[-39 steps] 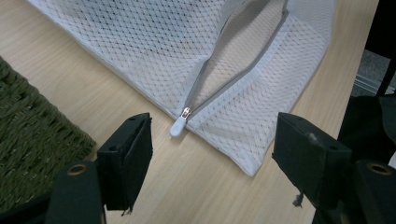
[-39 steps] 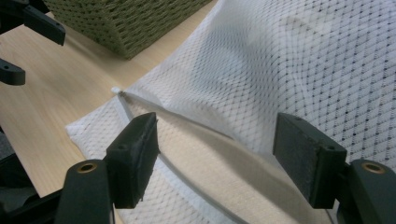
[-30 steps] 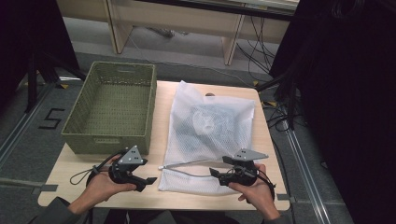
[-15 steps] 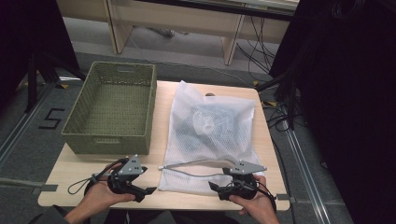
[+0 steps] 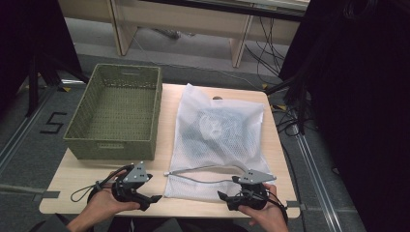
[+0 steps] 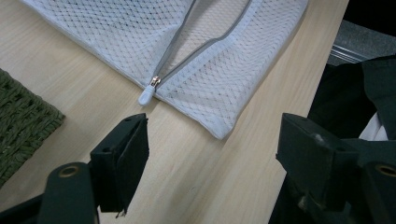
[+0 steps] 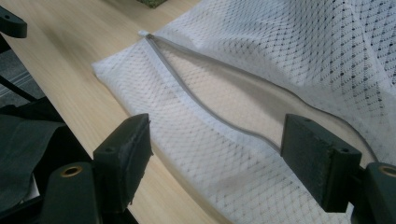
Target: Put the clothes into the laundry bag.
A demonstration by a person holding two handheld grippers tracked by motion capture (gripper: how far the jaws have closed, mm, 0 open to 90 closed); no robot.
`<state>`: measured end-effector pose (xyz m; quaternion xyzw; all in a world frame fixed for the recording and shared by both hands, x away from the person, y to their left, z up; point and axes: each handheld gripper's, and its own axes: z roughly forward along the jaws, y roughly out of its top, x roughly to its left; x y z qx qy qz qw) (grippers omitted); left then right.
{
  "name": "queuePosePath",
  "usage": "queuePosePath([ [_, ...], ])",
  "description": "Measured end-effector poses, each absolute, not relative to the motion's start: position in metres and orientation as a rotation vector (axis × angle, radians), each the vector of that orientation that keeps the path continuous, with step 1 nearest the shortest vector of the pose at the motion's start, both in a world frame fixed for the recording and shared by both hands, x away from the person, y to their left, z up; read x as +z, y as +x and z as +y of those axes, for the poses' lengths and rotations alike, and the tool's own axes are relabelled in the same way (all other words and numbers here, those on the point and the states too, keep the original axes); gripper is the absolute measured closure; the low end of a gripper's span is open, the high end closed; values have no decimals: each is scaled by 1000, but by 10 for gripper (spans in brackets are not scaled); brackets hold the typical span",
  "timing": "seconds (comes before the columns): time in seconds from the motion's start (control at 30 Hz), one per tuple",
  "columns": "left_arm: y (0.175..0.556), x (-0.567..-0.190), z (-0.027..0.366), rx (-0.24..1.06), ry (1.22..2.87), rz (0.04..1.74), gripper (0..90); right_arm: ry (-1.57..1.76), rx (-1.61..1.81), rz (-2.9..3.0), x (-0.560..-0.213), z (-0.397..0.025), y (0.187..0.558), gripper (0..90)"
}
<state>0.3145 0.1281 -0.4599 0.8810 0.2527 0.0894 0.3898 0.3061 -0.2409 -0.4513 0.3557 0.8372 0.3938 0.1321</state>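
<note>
A white mesh laundry bag [image 5: 220, 145] lies flat on the wooden table [image 5: 169, 116] with dark clothing inside it. Its grey zipper [image 5: 208, 169] runs along the near edge and gapes open, and the pull [image 5: 167, 173] sits at the left end. My left gripper [image 5: 150, 200] stands open at the table's front edge, just left of the bag's near corner; the zipper pull [image 6: 147, 93] lies beyond its jaws. My right gripper [image 5: 225, 199] is open too, held low over the bag's near edge, with the open zipper [image 7: 210, 107] between and beyond its jaws.
An empty green woven basket [image 5: 116, 113] stands on the table left of the bag; its corner [image 6: 23, 126] shows in the left gripper view. The table's front edge [image 5: 193, 212] is right under both hands. Cables and desk legs lie on the floor behind.
Both grippers have drawn back toward the table's front edge and sunk lower. The bag, its zipper and the basket have not moved.
</note>
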Motion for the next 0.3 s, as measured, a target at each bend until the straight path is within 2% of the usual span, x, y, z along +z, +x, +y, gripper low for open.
queuePosePath([
  [0.3, 316, -460, 128, 229, 2246, 633, 245, 1027, 1126, 2422, -451, -243, 308, 257],
])
